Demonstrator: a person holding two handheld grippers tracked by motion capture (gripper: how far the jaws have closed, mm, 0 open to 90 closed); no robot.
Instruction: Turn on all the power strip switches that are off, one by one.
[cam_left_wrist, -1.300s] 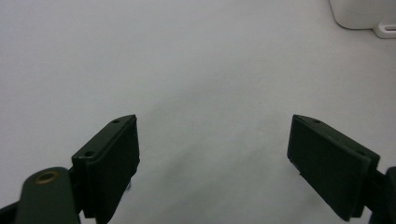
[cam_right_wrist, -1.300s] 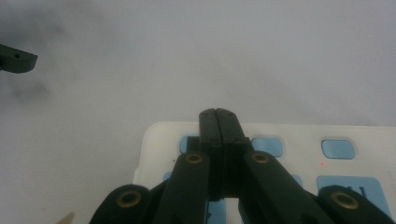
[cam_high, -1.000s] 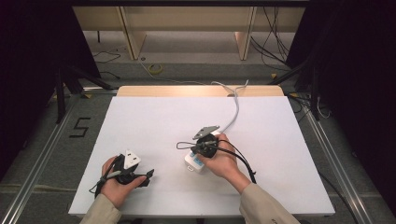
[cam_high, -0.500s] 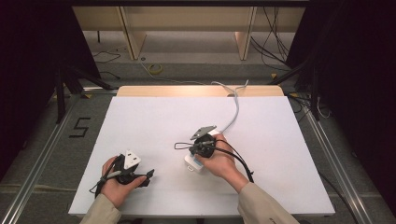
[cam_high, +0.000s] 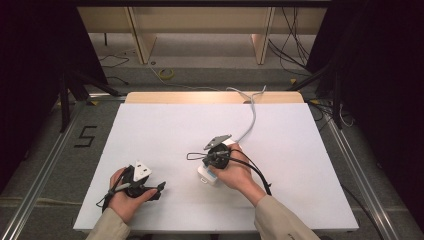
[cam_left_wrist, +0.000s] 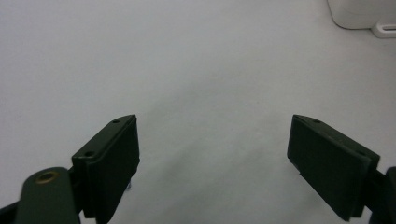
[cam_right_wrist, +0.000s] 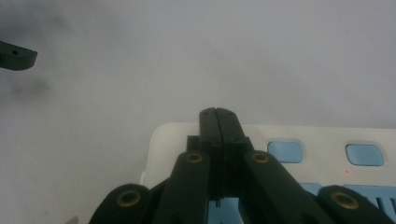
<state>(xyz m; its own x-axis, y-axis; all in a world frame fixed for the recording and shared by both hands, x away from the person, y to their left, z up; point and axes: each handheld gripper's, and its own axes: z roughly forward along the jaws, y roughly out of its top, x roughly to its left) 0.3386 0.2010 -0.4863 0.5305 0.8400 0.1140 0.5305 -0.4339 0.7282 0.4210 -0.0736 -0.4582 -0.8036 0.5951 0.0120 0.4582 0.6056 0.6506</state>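
Between the right gripper's (cam_right_wrist: 218, 116) two black jaws no gap shows: they are pressed flat together with nothing held, poised over the end of the white plastic power strip with pale blue buttons (cam_right_wrist: 327, 151). That strip lies near the middle of the white table (cam_high: 165, 135), its white cable (cam_high: 252, 112) running toward the far edge. Near the front left, the left gripper (cam_left_wrist: 212, 154) rests low over bare tabletop, jaws spread wide and empty.

You're in a recording lab, white-topped table (cam_high: 165, 130) on aluminium rails (cam_high: 45, 165), dark curtains (cam_high: 30, 60), loose cables (cam_high: 295, 50), floor marker "5" (cam_high: 86, 136).
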